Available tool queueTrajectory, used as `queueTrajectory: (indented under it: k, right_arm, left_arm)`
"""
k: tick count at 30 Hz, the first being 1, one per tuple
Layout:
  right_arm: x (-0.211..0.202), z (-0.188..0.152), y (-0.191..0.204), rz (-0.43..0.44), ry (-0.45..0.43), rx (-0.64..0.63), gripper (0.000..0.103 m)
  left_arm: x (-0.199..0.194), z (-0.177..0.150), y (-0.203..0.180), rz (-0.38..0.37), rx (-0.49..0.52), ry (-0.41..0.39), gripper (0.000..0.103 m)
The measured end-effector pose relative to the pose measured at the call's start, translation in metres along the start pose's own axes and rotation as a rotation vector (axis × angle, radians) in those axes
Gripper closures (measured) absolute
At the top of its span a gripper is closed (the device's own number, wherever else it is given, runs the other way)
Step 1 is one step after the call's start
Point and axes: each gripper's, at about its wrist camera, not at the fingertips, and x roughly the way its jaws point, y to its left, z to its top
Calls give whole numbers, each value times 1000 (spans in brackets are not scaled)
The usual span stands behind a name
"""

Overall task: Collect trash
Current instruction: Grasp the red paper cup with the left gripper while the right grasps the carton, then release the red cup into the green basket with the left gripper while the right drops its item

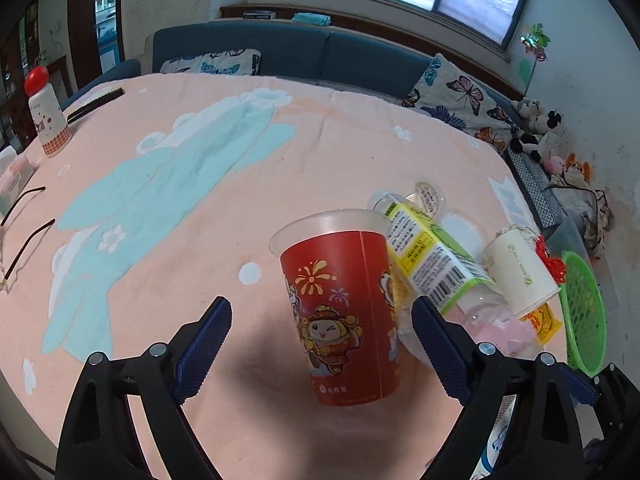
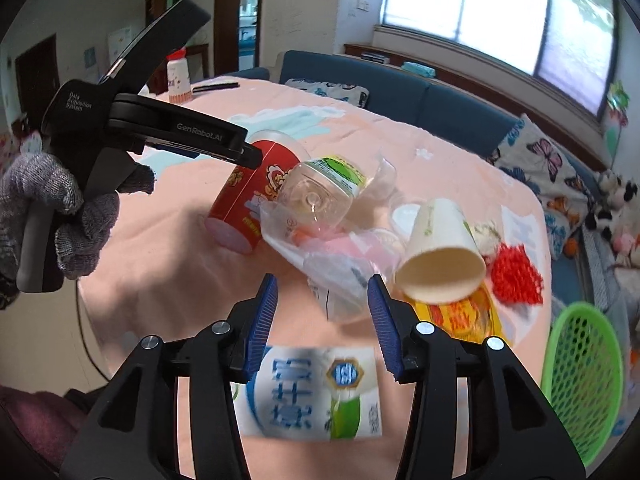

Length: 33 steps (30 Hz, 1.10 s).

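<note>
A red printed cup (image 1: 344,320) lies tilted on the pink cloth between the fingers of my left gripper (image 1: 320,304), which is open; its pads stand clear of the cup's sides. To the right is a trash pile: a clear bottle with a green-yellow label (image 1: 432,256), a white paper cup (image 1: 520,272), a plastic bag (image 2: 332,264), a yellow wrapper (image 2: 460,316) and red netting (image 2: 516,276). My right gripper (image 2: 323,280) is open in front of the pile. A blurred white-and-blue carton (image 2: 312,392) lies low between its jaws, with no pad seen pressing on it.
A green mesh basket (image 2: 584,380) stands at the table's right edge. A gloved hand (image 2: 60,208) holds the left gripper. Far left on the cloth are a white bottle with a red cap (image 1: 46,120) and glasses (image 1: 24,240). A blue sofa (image 1: 320,52) runs behind.
</note>
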Motion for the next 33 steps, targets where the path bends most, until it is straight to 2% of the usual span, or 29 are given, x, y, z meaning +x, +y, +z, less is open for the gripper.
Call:
queueTrajectory:
  k: [3, 4, 7, 12, 18, 22, 29, 33]
  right_arm:
    - [15, 3, 2, -16, 16, -44, 57]
    - [20, 3, 3, -24, 22, -59, 66]
    - [27, 1, 7, -25, 37, -91, 81]
    - [10, -4, 8, -2, 4, -74, 89]
    - [-30, -4, -1, 66, -54, 21, 90]
    - [-56, -3, -10, 84, -92, 86, 90]
    - [-97, -10, -32, 26, -147, 193, 90]
    - [-118, -18, -62, -63, -178, 273, 90]
  left_arm:
    - [10, 3, 2, -7, -14, 28, 14]
    - [13, 4, 2, -14, -17, 36, 14]
    - [19, 5, -1, -19, -7, 47, 14]
    - [33, 7, -4, -17, -3, 74, 14]
    - [51, 7, 4, -64, -44, 111, 20]
    - [55, 6, 5, -126, -61, 120, 33]
    - [40, -1, -4, -91, -9, 83, 34]
    - [14, -8, 0, -111, -5, 62, 34]
